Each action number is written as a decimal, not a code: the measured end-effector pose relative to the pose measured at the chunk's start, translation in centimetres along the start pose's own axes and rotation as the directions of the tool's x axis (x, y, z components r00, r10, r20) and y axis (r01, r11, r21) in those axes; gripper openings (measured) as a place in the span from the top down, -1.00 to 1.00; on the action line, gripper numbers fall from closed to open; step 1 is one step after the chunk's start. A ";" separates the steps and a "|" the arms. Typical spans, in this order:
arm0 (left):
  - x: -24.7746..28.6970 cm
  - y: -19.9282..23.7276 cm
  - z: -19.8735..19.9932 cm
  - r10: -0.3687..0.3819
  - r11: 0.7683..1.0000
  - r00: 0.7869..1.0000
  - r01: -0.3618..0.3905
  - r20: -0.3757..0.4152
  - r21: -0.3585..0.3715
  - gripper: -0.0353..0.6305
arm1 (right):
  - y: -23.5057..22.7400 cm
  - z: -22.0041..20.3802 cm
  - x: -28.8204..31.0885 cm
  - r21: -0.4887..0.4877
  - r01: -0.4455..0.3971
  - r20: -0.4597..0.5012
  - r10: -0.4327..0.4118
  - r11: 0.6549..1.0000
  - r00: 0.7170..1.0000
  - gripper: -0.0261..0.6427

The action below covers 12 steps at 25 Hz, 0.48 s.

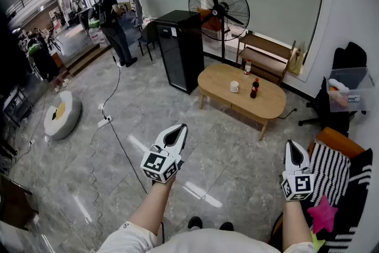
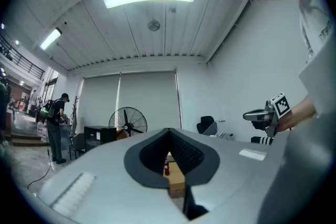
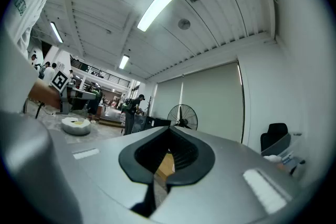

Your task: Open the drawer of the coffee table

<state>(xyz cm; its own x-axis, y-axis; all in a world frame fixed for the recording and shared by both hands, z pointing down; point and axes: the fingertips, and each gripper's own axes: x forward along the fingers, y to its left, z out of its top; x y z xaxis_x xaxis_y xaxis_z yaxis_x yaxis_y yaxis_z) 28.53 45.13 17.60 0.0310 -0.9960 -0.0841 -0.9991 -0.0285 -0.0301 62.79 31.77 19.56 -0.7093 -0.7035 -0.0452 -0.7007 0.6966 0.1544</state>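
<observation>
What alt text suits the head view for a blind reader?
A person holds the left gripper and right gripper, both shut, over a grey floor, facing an oval wooden coffee table ahead that carries a dark bottle and a white cup.

Left gripper (image 1: 177, 132) and right gripper (image 1: 293, 150) point level ahead, fingers (image 3: 202, 162) closed, empty.

Coffee table (image 1: 269, 101) — oval, light wood, upright on slim legs across the floor; drawer not discernible.
</observation>
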 end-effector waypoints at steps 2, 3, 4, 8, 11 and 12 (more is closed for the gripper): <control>0.1 0.1 0.1 0.006 1.000 1.000 -0.006 0.000 0.000 0.90 | -0.1 0.1 0.2 0.006 -0.007 0.002 0.007 1.000 1.000 0.91; 0.1 0.1 0.1 0.008 1.000 1.000 -0.008 0.001 0.000 0.90 | -0.1 0.1 0.3 0.008 -0.009 0.004 0.009 1.000 1.000 0.91; 0.2 0.2 0.1 0.010 1.000 1.000 -0.010 0.001 0.001 0.90 | -0.2 0.1 0.4 0.008 -0.010 0.005 0.010 1.000 1.000 0.91; 0.2 0.3 -0.1 0.014 1.000 1.000 -0.014 0.001 -0.001 0.90 | 0.0 0.0 0.6 0.001 -0.015 0.004 0.015 1.000 1.000 0.91; 0.0 0.2 -0.1 0.015 1.000 1.000 -0.015 0.002 -0.004 0.90 | 0.1 0.1 0.4 0.003 -0.017 0.008 0.017 1.000 1.000 0.91; 0.0 0.1 -0.1 0.015 1.000 1.000 -0.015 0.002 -0.004 0.90 | 0.0 0.1 0.4 0.008 -0.015 0.014 0.015 1.000 1.000 0.91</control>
<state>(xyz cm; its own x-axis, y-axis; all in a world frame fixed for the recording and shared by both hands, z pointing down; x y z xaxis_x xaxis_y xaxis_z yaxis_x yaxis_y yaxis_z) 28.38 45.12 17.73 0.0162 -0.9961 -0.0868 -0.9996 -0.0142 -0.0246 62.53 31.55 19.44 -0.7210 -0.6906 -0.0571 -0.6903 0.7085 0.1470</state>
